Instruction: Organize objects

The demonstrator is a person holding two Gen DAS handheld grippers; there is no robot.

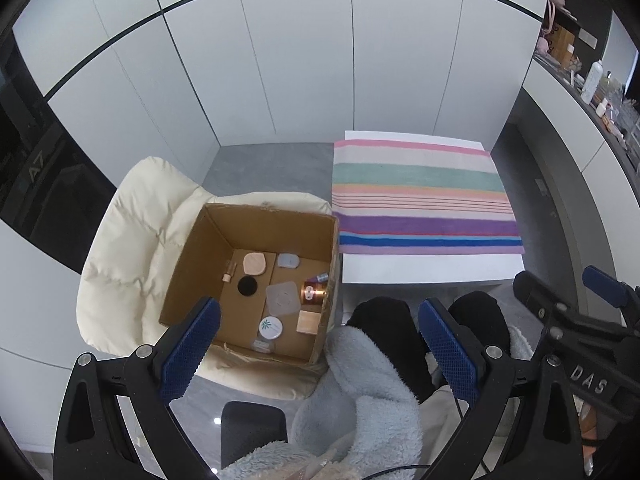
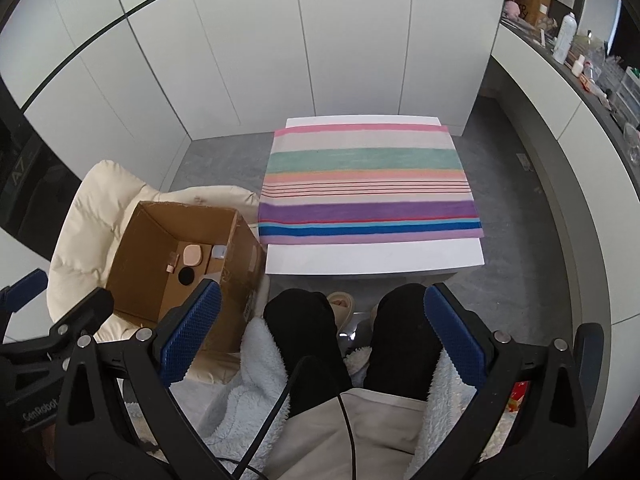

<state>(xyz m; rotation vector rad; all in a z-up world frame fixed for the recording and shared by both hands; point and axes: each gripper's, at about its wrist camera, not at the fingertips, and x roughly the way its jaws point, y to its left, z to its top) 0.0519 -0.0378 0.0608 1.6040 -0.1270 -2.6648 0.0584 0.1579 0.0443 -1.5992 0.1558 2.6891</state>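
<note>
White cabinet panels (image 2: 320,60) back the scene; grey floor below. A low white surface (image 2: 372,256) stands ahead of the seated person, its top mostly covered by a striped cloth (image 2: 368,184) in pink, green, peach, purple and blue bands, nothing on the cloth.

Left of the surface, a cream padded chair (image 1: 120,248) carries an open cardboard box (image 1: 192,264), flaps up, its near corner just beside the surface's edge.

Person's knees in black (image 2: 300,320), fleecy pale-blue garment (image 1: 360,392) over the lap.

Left hand-held gripper (image 1: 320,344): jaws spread wide, blue pads, nothing between them; held above the box's near rim and the lap. Right hand-held gripper (image 2: 324,336): also spread wide, empty, over the knees, pointing at the surface.

Box contents, all lying on its floor:
- clear square lid-like piece (image 1: 283,299), centre
- round white tin with green emblem (image 1: 270,327), near side
- peach rounded compact (image 1: 256,263), far side
- grey rounded case (image 1: 289,260) beside it
- black disc (image 1: 247,286)
- copper-coloured bottle (image 1: 314,293) against the right wall
- tan square (image 1: 309,322)
- small pinkish tube (image 1: 228,271), left
</note>
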